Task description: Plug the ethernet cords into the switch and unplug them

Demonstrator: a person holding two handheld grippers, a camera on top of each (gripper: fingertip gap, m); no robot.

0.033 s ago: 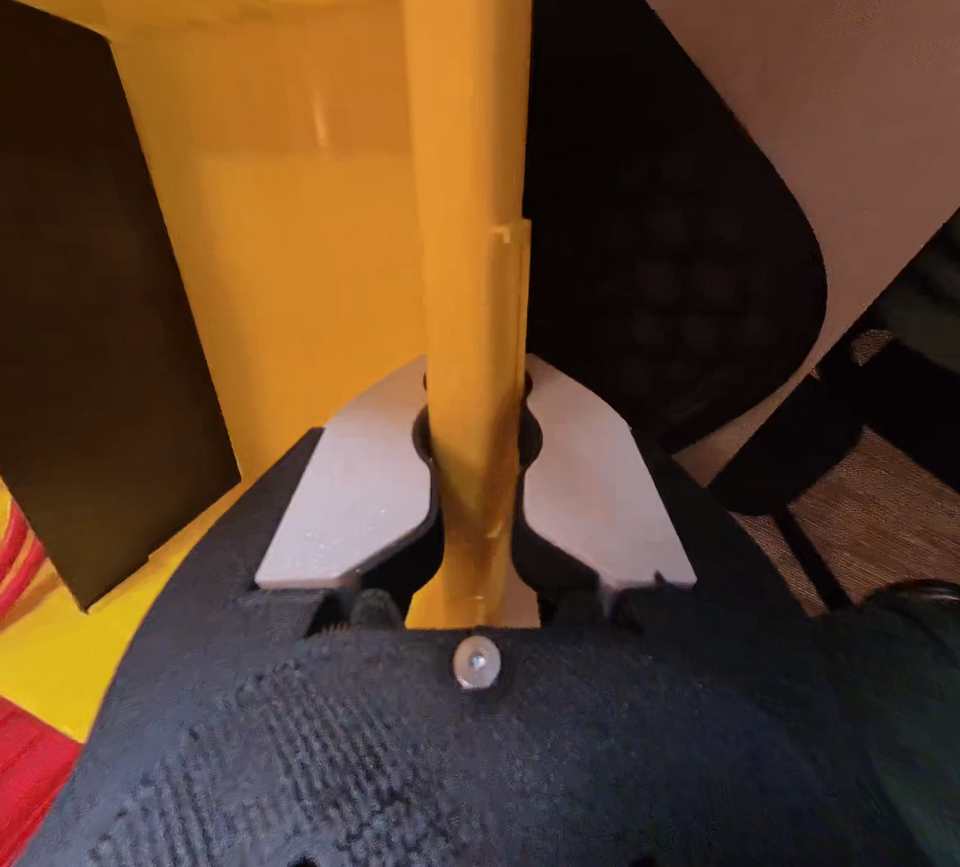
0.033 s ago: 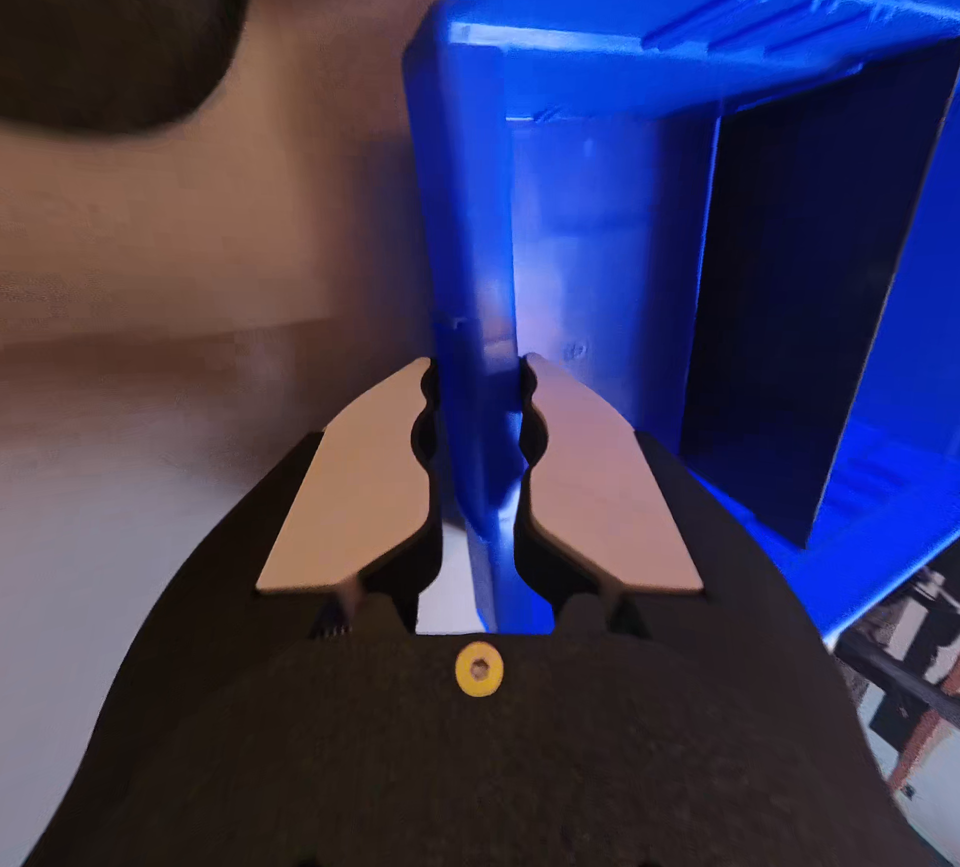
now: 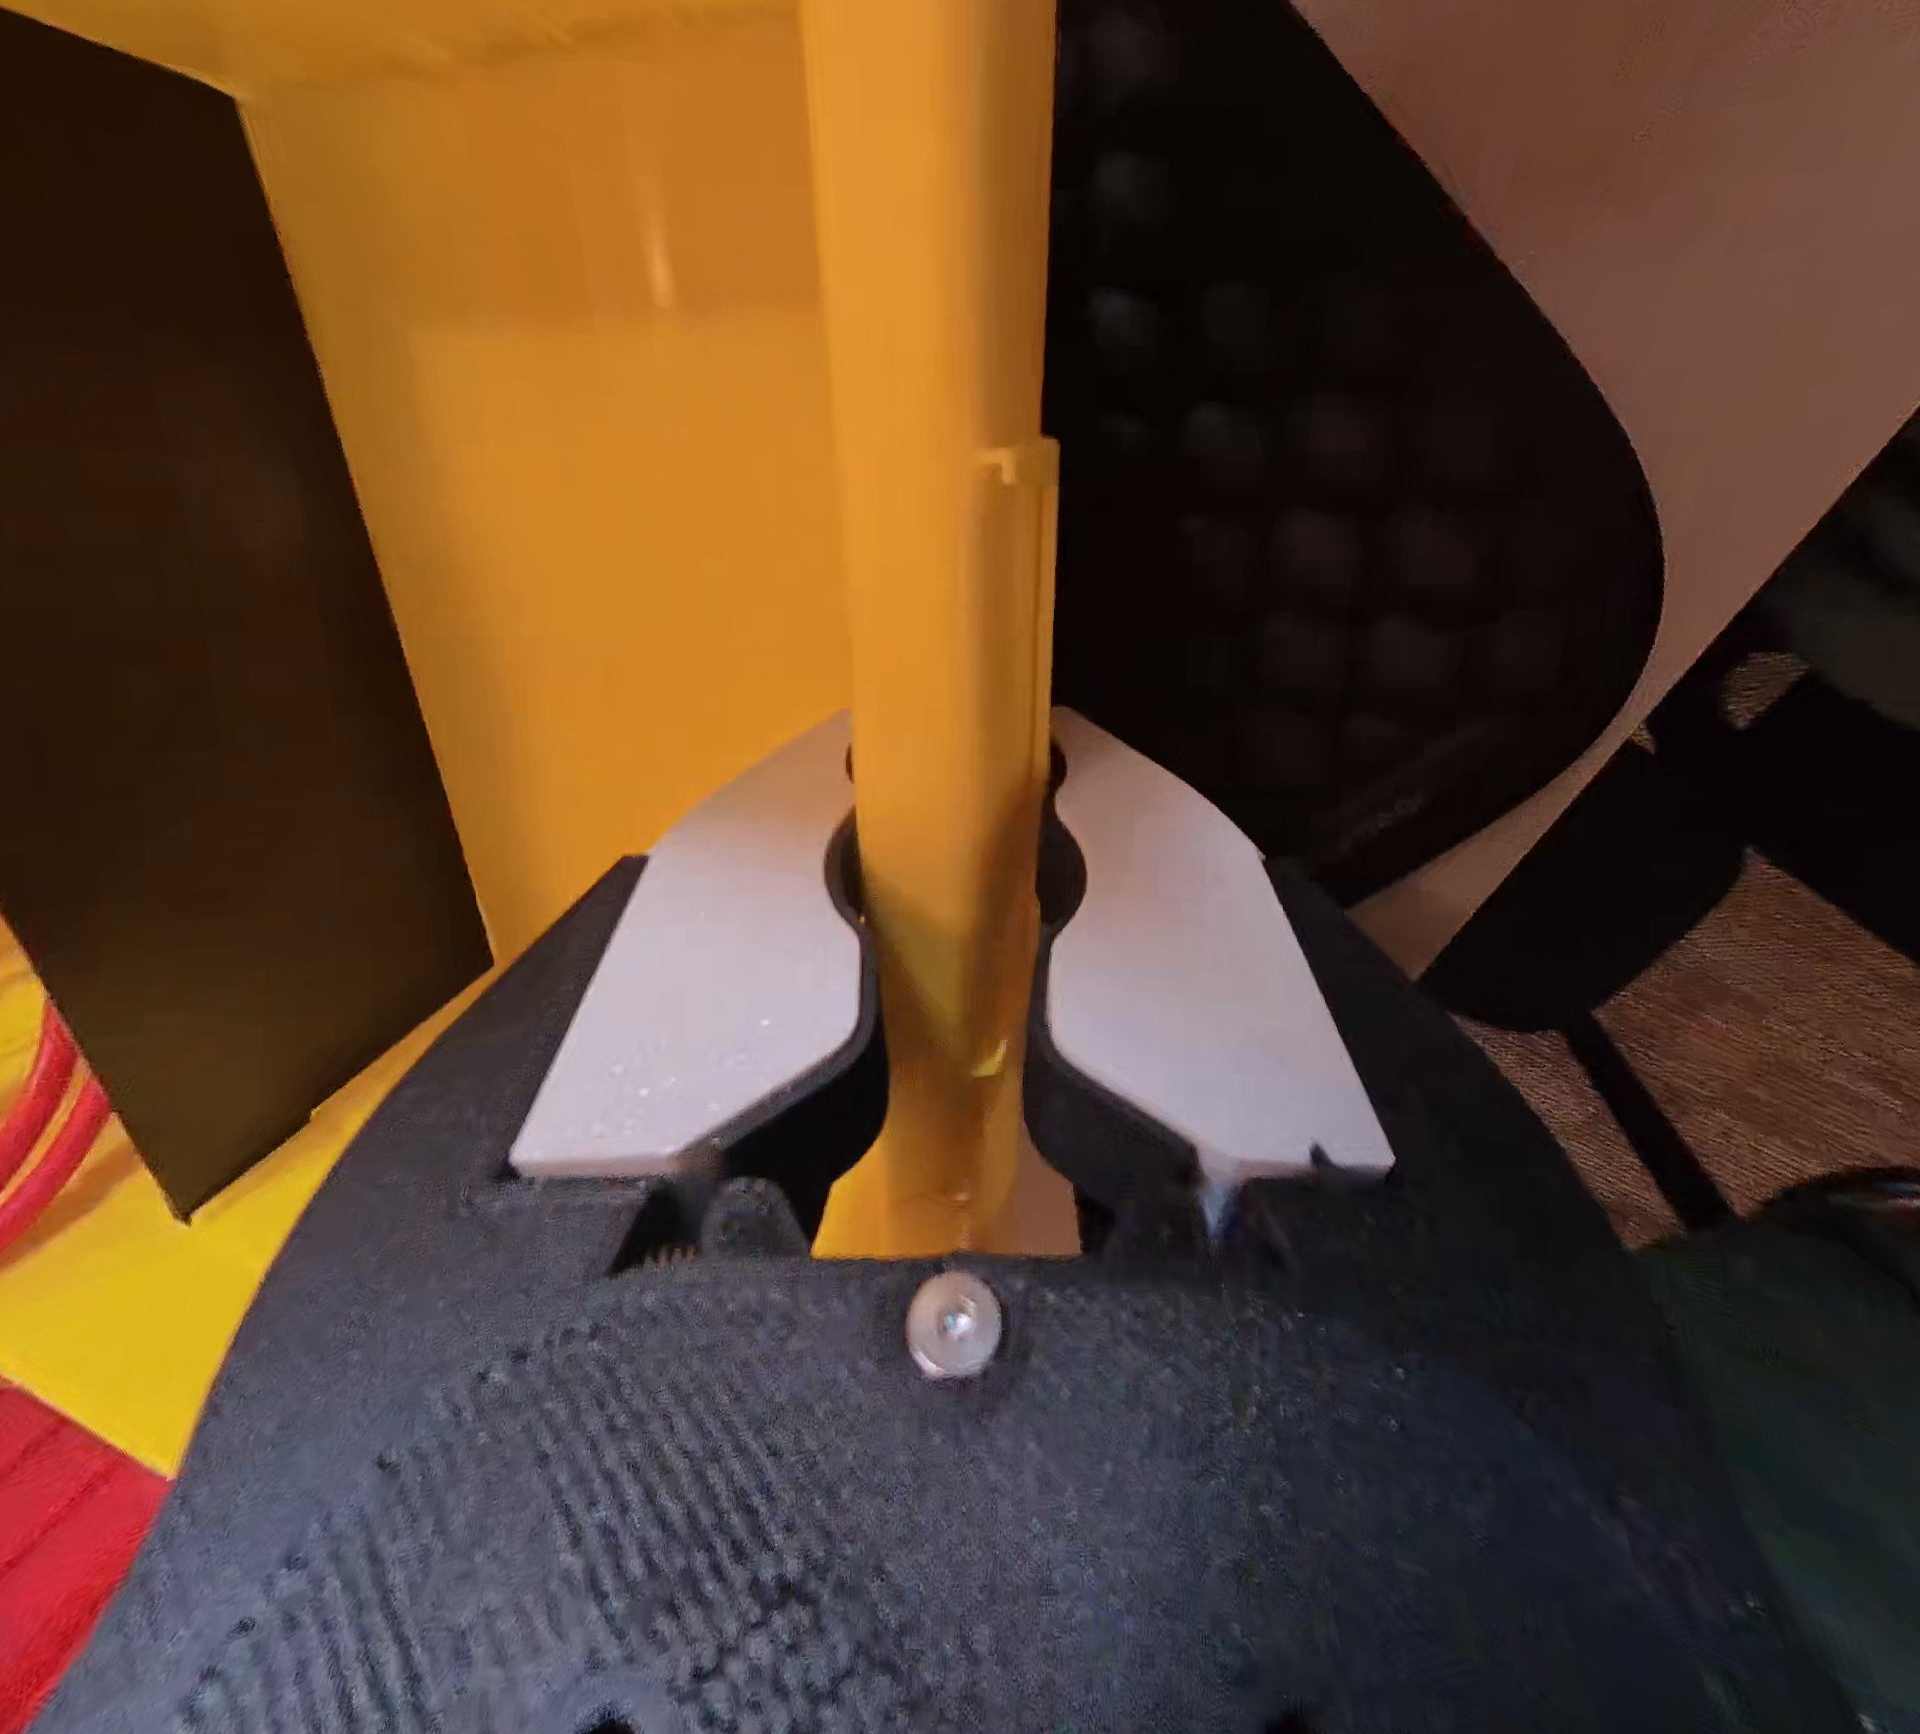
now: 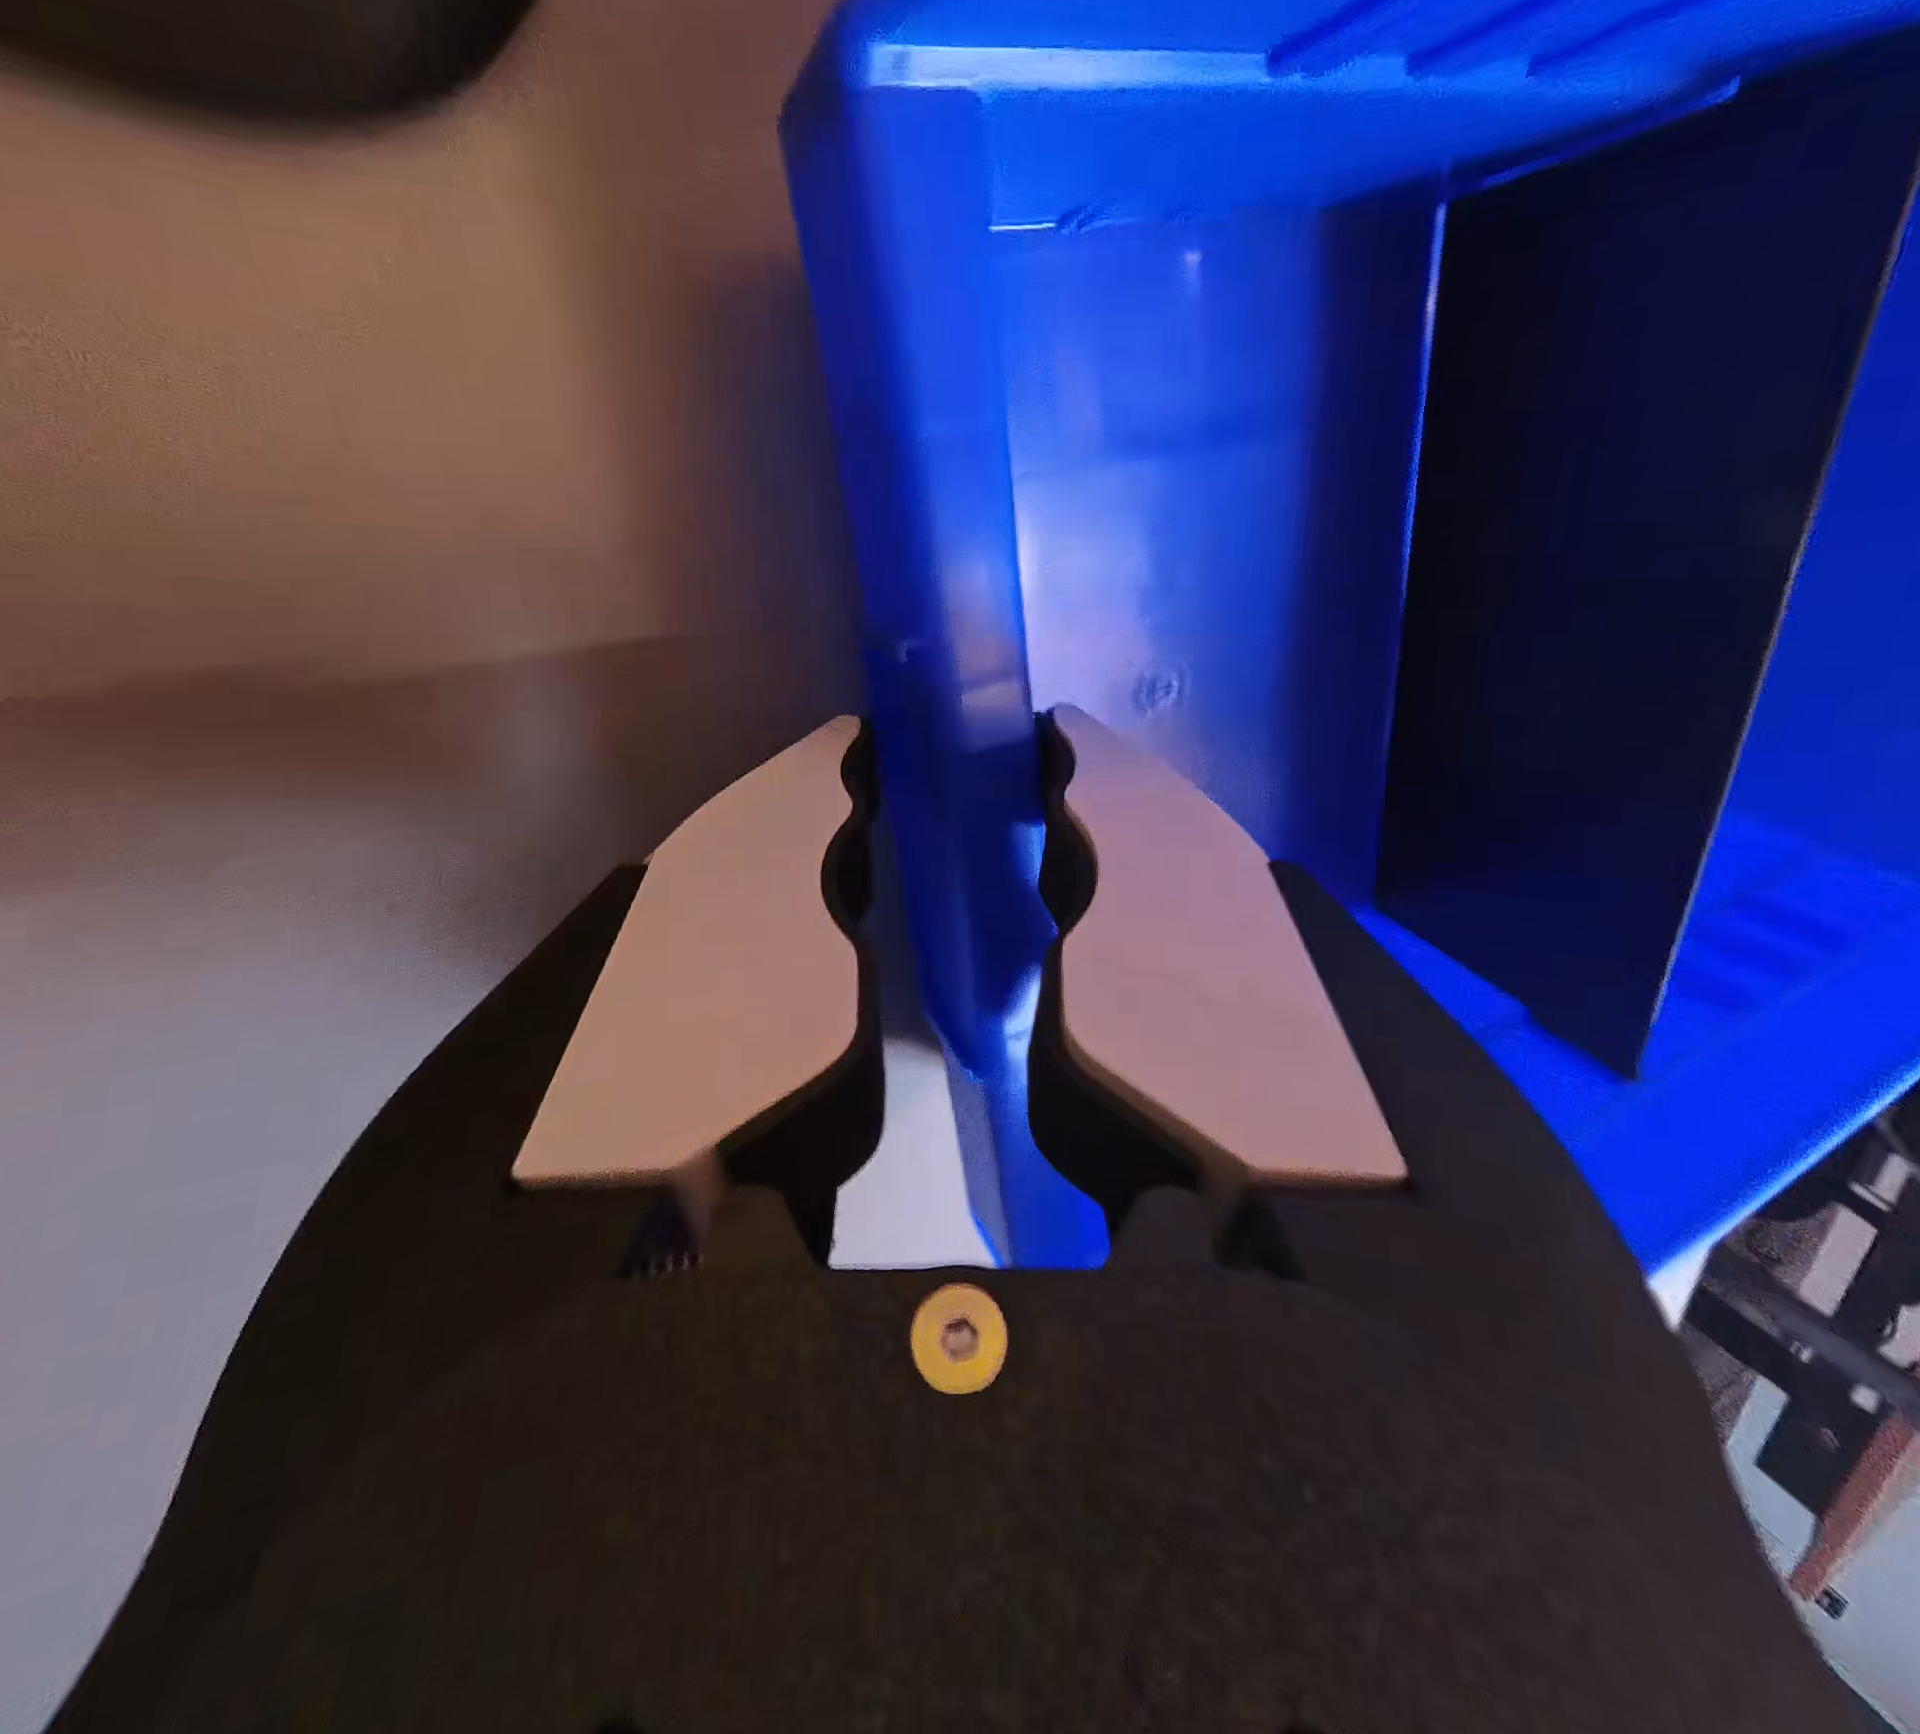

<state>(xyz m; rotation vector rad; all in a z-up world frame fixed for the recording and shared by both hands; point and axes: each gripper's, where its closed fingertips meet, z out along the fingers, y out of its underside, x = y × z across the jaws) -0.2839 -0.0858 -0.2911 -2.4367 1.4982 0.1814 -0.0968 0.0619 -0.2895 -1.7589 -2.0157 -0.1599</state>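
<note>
My left gripper [image 3: 951,749] is shut on the upright side wall of a yellow plastic bin [image 3: 935,334]. A black divider panel [image 3: 187,593] stands inside that bin. Red cords [image 3: 42,1123] show at the far left edge, beside the divider. My right gripper [image 4: 951,728] is shut on the side wall of a blue plastic bin [image 4: 914,437], which also holds a dark divider panel [image 4: 1610,593]. No switch is in either view.
A black mesh chair [image 3: 1351,541] stands under the edge of a pale table [image 3: 1558,74], with carpet floor [image 3: 1766,1009] at the right. A red object [image 3: 52,1528] lies at the lower left. The right wrist view is blurred; pale tabletop [image 4: 260,1061] lies to the left.
</note>
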